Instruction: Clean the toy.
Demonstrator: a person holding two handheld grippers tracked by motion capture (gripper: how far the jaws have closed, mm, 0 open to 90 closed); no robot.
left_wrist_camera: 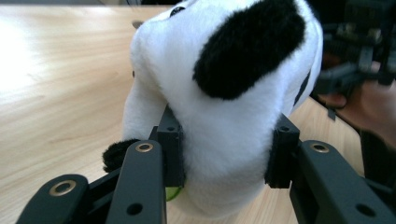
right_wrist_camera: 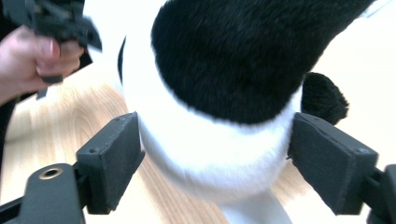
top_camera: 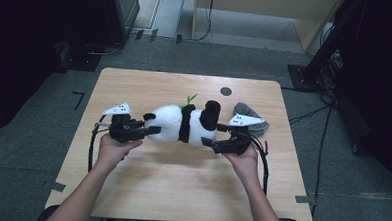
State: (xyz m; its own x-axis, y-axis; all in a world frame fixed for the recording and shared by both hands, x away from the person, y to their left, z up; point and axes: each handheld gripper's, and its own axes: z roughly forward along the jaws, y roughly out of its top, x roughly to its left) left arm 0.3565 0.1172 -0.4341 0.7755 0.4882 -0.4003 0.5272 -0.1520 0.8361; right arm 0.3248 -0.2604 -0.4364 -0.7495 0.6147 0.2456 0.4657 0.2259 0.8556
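A black-and-white panda plush (top_camera: 176, 123) lies on its side across the middle of the wooden table (top_camera: 180, 190), a small green leaf (top_camera: 190, 98) poking up behind it. My left gripper (top_camera: 152, 128) holds its left end. In the left gripper view the pads (left_wrist_camera: 170, 149) dent the white fur (left_wrist_camera: 224, 140) on both sides, so the left gripper (left_wrist_camera: 226, 154) is shut on it. My right gripper (top_camera: 212, 133) is at the plush's right end. In the right gripper view its jaws (right_wrist_camera: 215, 154) stand wide on either side of the plush (right_wrist_camera: 219, 149), which bulges between them unsqueezed.
A crumpled grey cloth (top_camera: 251, 115) lies on the table just behind the right gripper. A small dark round mark (top_camera: 226, 91) sits near the table's far edge. Cables trail from both grippers toward the near edge. Dark equipment and a stand ring the table on the floor.
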